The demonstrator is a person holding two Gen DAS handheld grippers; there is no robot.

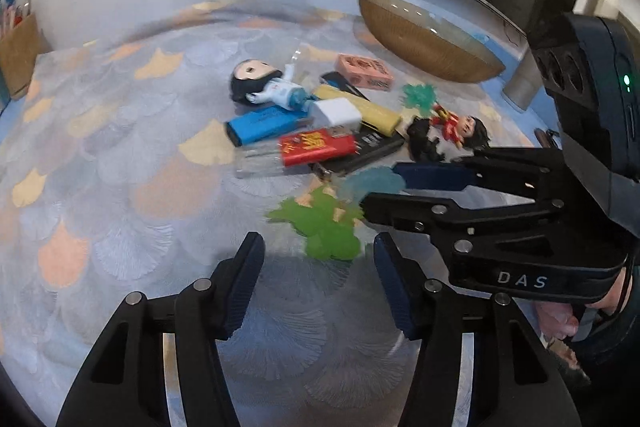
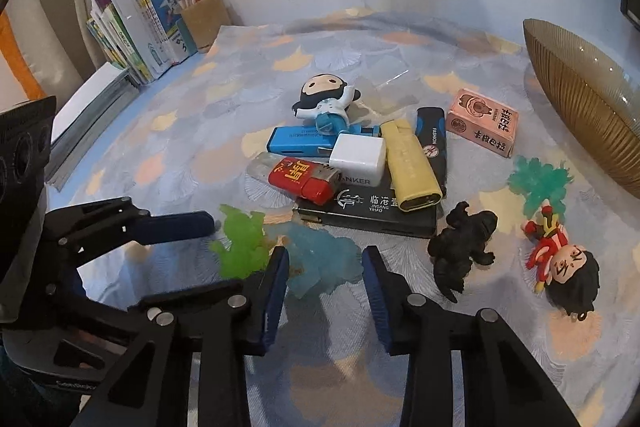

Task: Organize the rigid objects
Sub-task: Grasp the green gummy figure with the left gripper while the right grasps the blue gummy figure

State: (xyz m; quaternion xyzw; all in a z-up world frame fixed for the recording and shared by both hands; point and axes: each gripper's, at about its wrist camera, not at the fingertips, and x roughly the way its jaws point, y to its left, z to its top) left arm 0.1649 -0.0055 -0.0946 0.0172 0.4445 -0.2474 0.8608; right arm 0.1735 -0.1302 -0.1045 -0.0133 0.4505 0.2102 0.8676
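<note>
Translucent green toy (image 2: pixel 242 243) and pale blue toy (image 2: pixel 320 259) lie near; charger (image 2: pixel 358 157) reads "ANKER". Both grippers' fingers part-open, holding nothing: left gripper (image 1: pixel 318 281), right gripper (image 2: pixel 325 287).

Both wrist views look steeply down, close, sharing the toy pile (image 1: pixel 320 131).

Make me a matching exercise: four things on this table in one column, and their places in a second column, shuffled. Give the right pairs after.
Things:
1. white charger
2. black dinosaur
3. pink box
4. green translucent figure

Places:
A. nearest the big ribbed bowl
B. just ahead of the left claw
C. on top of the pile, beside the yellow lighter
D. on the cloth between the flat black box and the red-suited doll

Pairs: 1-C, 2-D, 3-A, 4-B
</note>
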